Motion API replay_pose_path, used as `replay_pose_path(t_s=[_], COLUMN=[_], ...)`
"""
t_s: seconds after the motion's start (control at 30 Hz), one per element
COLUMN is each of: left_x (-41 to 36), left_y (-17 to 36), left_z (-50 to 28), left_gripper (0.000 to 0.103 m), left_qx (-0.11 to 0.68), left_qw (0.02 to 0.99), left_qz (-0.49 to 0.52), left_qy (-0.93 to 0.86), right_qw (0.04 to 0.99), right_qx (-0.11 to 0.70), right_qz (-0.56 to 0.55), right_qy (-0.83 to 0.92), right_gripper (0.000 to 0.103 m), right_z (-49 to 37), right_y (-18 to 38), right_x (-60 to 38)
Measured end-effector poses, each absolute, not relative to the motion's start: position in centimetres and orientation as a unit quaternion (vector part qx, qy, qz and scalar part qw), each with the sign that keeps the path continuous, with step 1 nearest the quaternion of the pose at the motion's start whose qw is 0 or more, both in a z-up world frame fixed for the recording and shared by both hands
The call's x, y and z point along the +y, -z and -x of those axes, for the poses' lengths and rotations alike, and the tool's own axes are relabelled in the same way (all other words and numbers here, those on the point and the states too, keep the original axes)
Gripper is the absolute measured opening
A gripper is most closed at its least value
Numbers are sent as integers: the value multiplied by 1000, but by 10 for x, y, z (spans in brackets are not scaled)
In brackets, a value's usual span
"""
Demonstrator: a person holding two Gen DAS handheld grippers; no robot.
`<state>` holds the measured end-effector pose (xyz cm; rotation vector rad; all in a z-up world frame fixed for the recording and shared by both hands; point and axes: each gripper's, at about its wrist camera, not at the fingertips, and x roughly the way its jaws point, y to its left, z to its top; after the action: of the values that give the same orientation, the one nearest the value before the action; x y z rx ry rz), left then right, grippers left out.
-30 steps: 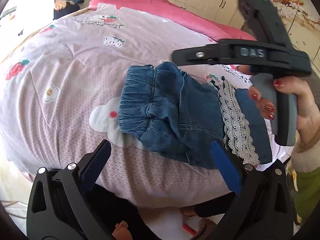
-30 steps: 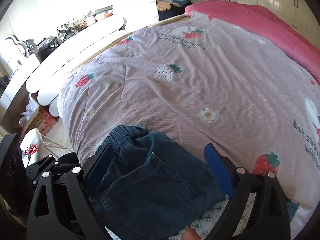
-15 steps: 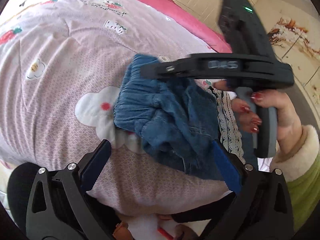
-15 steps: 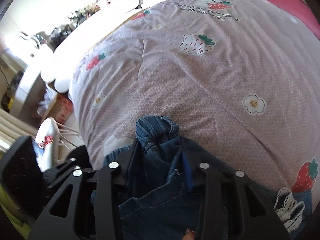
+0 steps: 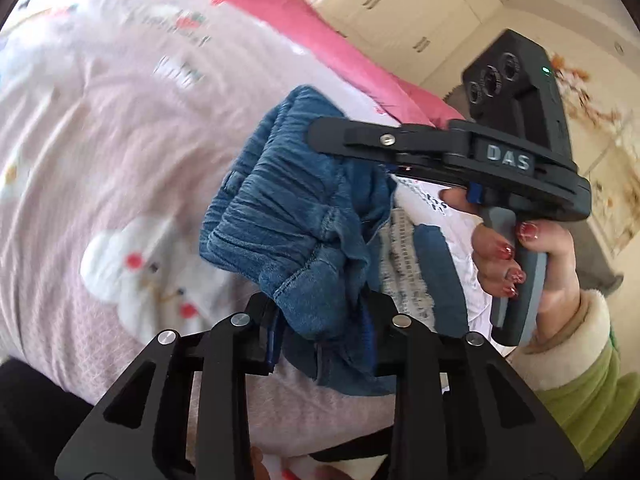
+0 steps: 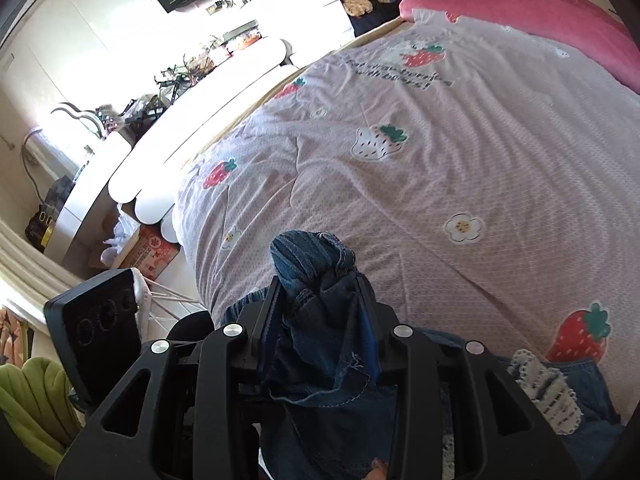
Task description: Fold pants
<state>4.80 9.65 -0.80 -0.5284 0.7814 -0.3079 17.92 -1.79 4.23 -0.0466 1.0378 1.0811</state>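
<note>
Left gripper (image 5: 322, 326) is closing its jaws on bunched denim pants (image 5: 296, 216) at 6 o'clock; only its view shows the right gripper (image 6: 320, 312) side-on at 2 o'clock, lettered "DAS". Right gripper pinches the gathered waistband above the strawberry-print quilt (image 6: 460, 152), lace trim (image 6: 548, 392) at 4 o'clock.

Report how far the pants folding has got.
Done: the denim pants look already doubled over, lace-trimmed hems lying beside the waistband on the pink quilt.
In hand: the right gripper is clamped on bunched denim; the left gripper is closing on the near edge, with cloth between its jaws.
Left: carrying this end over for another fold, then smoothing.
</note>
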Motion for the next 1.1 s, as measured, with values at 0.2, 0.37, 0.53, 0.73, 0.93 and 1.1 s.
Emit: replay_pose_path(t_s=[0.2, 0.37, 0.53, 0.73, 0.93, 1.1], left_x=[56, 13, -19, -46, -70, -92], left_y=[-18, -27, -19, -11, -7, 1], left_z=[-51, -53, -61, -68, -66, -58], left_gripper=[22, 23, 23, 23, 44, 58], left_qx=[364, 367, 382, 394, 392, 412], left_qw=[897, 901, 896, 894, 895, 869], left_qz=[192, 142, 113, 84, 49, 54], left_qy=[162, 185, 198, 197, 207, 269], right_qw=[751, 765, 778, 786, 795, 804], right_qx=[449, 440, 445, 442, 444, 447], right_qz=[2, -24, -45, -66, -80, -85], right_qy=[-483, -470, -442, -426, -406, -383], right_gripper=[33, 35, 37, 37, 49, 53], right_z=[-179, -176, -170, -160, -153, -143], right_y=[-62, -61, -44, -32, -27, -22], right_x=[-66, -124, -170, -213, -241, -259])
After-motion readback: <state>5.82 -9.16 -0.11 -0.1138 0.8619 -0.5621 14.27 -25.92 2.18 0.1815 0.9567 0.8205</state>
